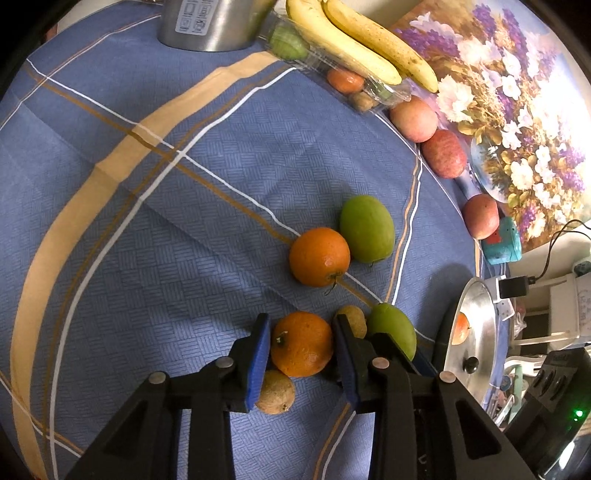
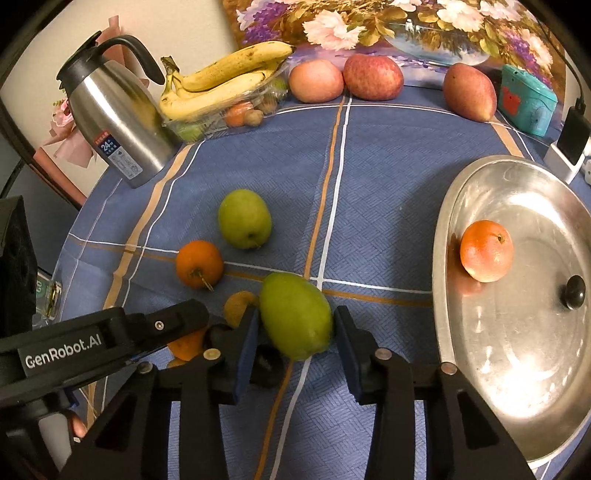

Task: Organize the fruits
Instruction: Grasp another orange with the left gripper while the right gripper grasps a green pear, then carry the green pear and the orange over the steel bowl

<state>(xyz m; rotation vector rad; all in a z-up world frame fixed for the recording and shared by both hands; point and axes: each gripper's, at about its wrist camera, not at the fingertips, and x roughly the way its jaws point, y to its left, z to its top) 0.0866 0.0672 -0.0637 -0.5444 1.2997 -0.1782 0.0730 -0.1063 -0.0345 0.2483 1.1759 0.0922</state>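
Blue checked cloth (image 2: 369, 206) covered the table, with a flower painting (image 2: 369, 22) standing at the far edge. Between the blue pads of the left gripper (image 1: 301, 345) sat an orange (image 1: 301, 343); both pads touched its sides, so the jaws were narrow and holding it. A small brownish fruit (image 1: 277, 393) lay just under the left pad. The right gripper (image 2: 295, 328) had a green fruit (image 2: 295, 314) between its fingers; its left pad touched the fruit, but at the right pad a thin gap seemed to remain. Ahead of both grippers lay another orange (image 2: 199, 264) and another green fruit (image 2: 244, 218), close together. To the right of the right gripper stood a metal tray (image 2: 480, 350) with one orange-red fruit (image 2: 487, 250) in it.
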